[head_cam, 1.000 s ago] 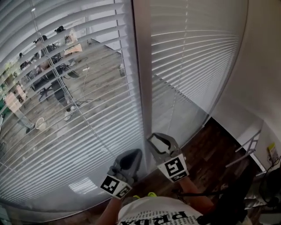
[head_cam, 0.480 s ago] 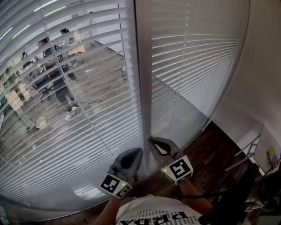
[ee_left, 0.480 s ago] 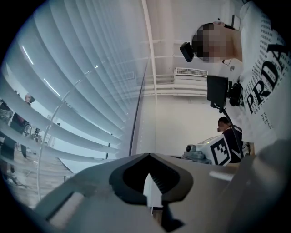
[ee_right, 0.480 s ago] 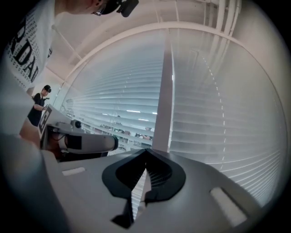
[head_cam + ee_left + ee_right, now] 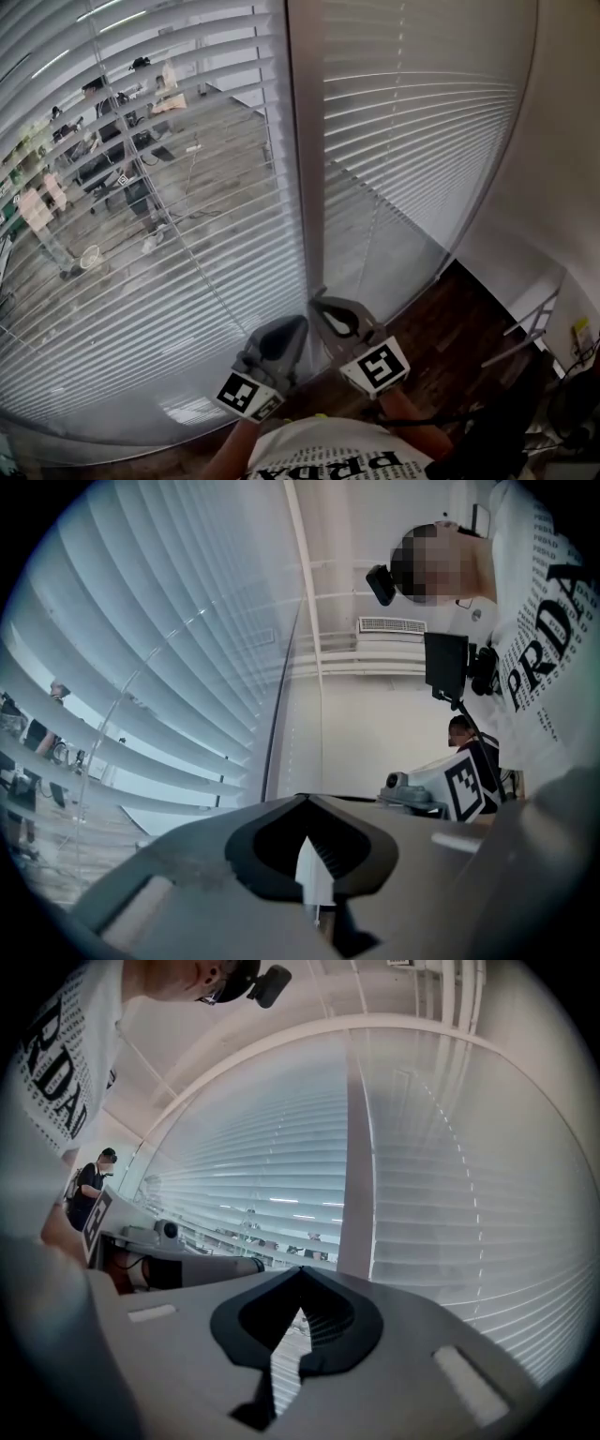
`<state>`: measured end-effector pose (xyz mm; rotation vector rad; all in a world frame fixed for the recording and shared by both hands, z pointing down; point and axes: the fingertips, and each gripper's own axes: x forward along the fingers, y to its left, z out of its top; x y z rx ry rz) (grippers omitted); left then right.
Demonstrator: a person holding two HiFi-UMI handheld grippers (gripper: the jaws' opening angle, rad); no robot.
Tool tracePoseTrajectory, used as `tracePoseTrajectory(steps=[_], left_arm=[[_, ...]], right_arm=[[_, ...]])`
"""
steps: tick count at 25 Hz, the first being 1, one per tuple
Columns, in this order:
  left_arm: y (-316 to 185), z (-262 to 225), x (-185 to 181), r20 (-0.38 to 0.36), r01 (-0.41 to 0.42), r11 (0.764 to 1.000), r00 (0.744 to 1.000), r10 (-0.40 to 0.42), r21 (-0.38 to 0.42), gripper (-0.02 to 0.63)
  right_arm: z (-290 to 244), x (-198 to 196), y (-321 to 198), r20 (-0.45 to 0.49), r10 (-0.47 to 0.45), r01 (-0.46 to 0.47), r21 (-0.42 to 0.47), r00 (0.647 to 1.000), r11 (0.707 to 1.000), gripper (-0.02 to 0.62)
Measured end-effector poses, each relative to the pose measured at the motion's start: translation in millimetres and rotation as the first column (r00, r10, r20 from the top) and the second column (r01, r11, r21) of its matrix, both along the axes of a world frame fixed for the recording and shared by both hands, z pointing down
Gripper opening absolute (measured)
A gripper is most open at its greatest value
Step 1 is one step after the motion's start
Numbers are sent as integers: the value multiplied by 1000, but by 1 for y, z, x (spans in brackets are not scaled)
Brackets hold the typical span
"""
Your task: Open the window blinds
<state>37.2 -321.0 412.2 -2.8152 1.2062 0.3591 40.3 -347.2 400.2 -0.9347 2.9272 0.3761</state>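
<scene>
Two white slatted blinds hang on either side of a grey mullion (image 5: 305,141). The left blind (image 5: 141,234) has its slats turned flat, and a floor below shows through. On the right blind (image 5: 412,141) the slats are turned closed. A thin wand (image 5: 269,122) hangs in front of the left blind, and a bead cord (image 5: 459,1166) hangs on the right one. My right gripper (image 5: 319,302) sits at the foot of the mullion. It is shut, with nothing visible between its jaws (image 5: 300,1274). My left gripper (image 5: 286,323) is just beside it and lower. Its jaw tips meet (image 5: 305,801).
A white wall (image 5: 562,141) closes the right side above a dark wood floor (image 5: 450,319). A metal frame (image 5: 530,323) stands low at the right. Another person sits behind me in the room (image 5: 94,1180). My white printed shirt (image 5: 328,455) fills the bottom edge.
The right gripper's jaws have closed, and it has risen slightly toward the mullion. The left gripper has stayed in place.
</scene>
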Motion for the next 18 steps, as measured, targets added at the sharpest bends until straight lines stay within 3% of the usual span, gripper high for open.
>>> tracePoseTrajectory(steps=[18], left_arm=[[2, 3, 1, -3, 14, 1000, 1000, -14, -14, -9]], right_arm=[[5, -1, 0, -32, -15, 15, -2, 999, 1000, 8]])
